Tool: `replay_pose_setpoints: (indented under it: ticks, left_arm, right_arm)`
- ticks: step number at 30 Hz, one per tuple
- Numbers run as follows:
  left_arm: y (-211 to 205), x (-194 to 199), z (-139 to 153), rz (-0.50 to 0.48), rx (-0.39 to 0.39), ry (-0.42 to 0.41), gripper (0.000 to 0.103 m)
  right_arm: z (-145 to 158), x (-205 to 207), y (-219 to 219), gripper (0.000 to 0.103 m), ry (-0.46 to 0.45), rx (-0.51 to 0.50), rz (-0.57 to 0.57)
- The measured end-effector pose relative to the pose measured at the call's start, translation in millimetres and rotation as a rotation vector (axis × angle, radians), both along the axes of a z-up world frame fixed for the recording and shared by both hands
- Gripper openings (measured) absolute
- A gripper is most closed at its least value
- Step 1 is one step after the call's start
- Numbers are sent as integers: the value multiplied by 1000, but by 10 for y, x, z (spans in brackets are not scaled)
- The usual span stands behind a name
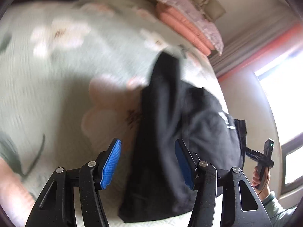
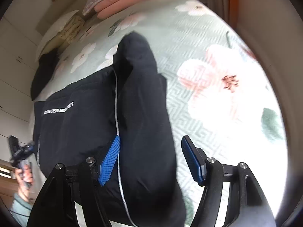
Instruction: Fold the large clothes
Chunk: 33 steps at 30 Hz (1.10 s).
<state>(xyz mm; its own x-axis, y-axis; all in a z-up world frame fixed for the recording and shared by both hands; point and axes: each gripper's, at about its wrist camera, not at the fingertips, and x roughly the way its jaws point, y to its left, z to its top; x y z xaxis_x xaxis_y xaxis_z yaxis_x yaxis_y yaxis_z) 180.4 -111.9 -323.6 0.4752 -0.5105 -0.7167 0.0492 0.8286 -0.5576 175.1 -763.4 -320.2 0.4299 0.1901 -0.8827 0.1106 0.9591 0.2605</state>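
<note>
Black jacket (image 2: pixel 106 117) lies on the flowery bed cover (image 2: pixel 189 43); left gripper (image 1: pixel 147 160) and right gripper (image 2: pixel 150 157) are both open, holding nothing.

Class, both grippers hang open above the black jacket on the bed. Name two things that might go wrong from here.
1. The folded sleeve lies loosely on the black jacket; it may slide off.
2. The open right gripper straddles the sleeve's thick edge, so closing may pinch several layers. The left gripper risks the same.

We see the garment (image 2: pixel 90 124) lying on the bed (image 2: pixel 189 43), its sleeve (image 2: pixel 144 113) folded over it; behind, folded quilts (image 2: pixel 121 1) sit at the bed's far end.
</note>
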Motion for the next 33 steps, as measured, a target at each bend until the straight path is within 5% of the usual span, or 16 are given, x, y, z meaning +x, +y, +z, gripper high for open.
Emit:
replay_pose_setpoints:
  ticks: [4, 7, 10, 15, 18, 21, 28, 33]
  left_arm:
    - [-332, 179, 571, -68, 88, -145, 61]
    - [-824, 411, 738, -178, 124, -196, 61]
    - [-1139, 862, 521, -222, 189, -164, 61]
    - [-1153, 1410, -167, -165, 276, -19, 59]
    - [-1016, 1516, -441, -62, 369, -2, 57]
    - [-794, 1580, -646, -9, 309, 48, 68]
    - [-694, 1583, -678, -49, 241, 76, 68]
    - [-747, 1471, -454, -105, 300, 37, 68]
  right_arm:
    - [417, 133, 46, 70, -107, -105, -10]
    - [726, 276, 573, 70, -160, -163, 64]
    - [596, 572, 751, 50, -139, -170, 129]
    - [-316, 1151, 682, 42, 32, -216, 95]
    - [-499, 1252, 573, 40, 56, -208, 59]
    - [-552, 1287, 530, 40, 51, -215, 31]
    - [-383, 1290, 419, 41, 53, -187, -48]
    - [-40, 1039, 368, 45, 34, -198, -91]
